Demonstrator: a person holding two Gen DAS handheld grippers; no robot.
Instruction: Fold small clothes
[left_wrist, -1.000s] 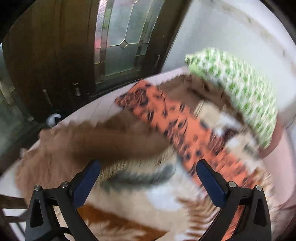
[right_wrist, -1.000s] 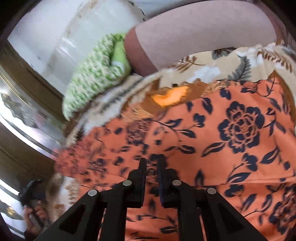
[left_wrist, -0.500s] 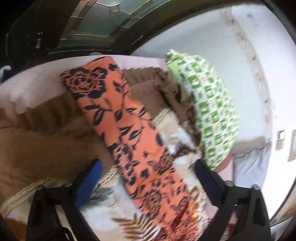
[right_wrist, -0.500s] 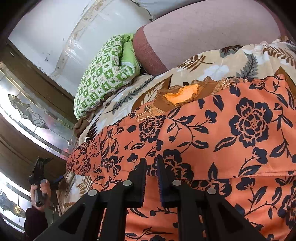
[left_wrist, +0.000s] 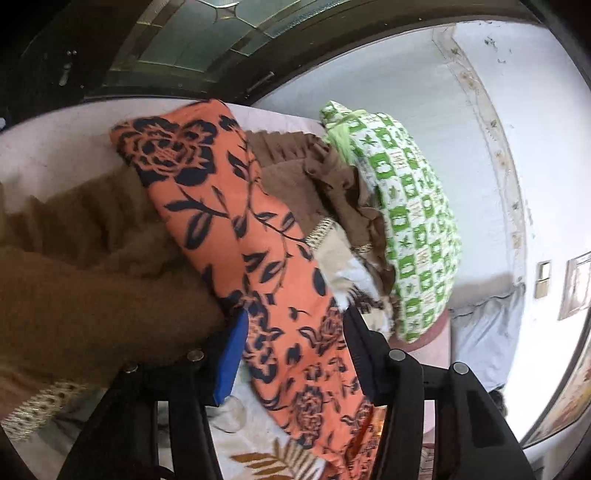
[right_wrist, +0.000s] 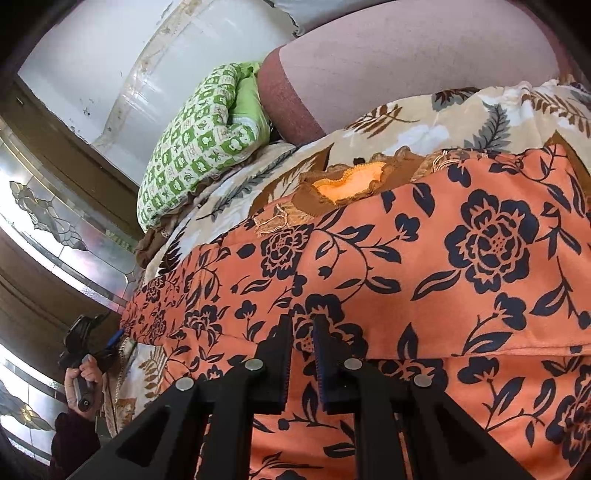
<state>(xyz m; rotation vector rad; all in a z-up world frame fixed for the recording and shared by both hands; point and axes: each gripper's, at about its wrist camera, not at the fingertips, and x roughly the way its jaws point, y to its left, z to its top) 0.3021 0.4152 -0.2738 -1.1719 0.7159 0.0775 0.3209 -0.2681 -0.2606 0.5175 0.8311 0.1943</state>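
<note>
An orange garment with dark blue flowers (left_wrist: 258, 236) lies folded in a long band across the bed. My left gripper (left_wrist: 295, 343) straddles this band near its lower end. Its jaws are closing with the cloth between them, and the blue pad (left_wrist: 232, 354) sits at the cloth's left edge without clearly pinching it. In the right wrist view the same garment (right_wrist: 461, 258) fills the foreground, and my right gripper (right_wrist: 302, 332) is shut on a fold of it. Far left in that view, a hand (right_wrist: 79, 376) holds the left gripper (right_wrist: 109, 338) at the garment's other end.
A green-and-white checked pillow (left_wrist: 410, 221) lies beyond the garment beside brown ruffled cloth (left_wrist: 317, 173). A fuzzy brown blanket (left_wrist: 92, 280) bulks at the left. A small orange lace-edged piece (right_wrist: 354, 182) rests on the leaf-print bedspread (right_wrist: 461, 118). Glass doors (left_wrist: 192, 33) stand behind.
My left gripper has dropped, rolled and come down over the orange garment, its jaws narrowing from wide apart to just outside the cloth. The right gripper has kept still, shut on the fold.
</note>
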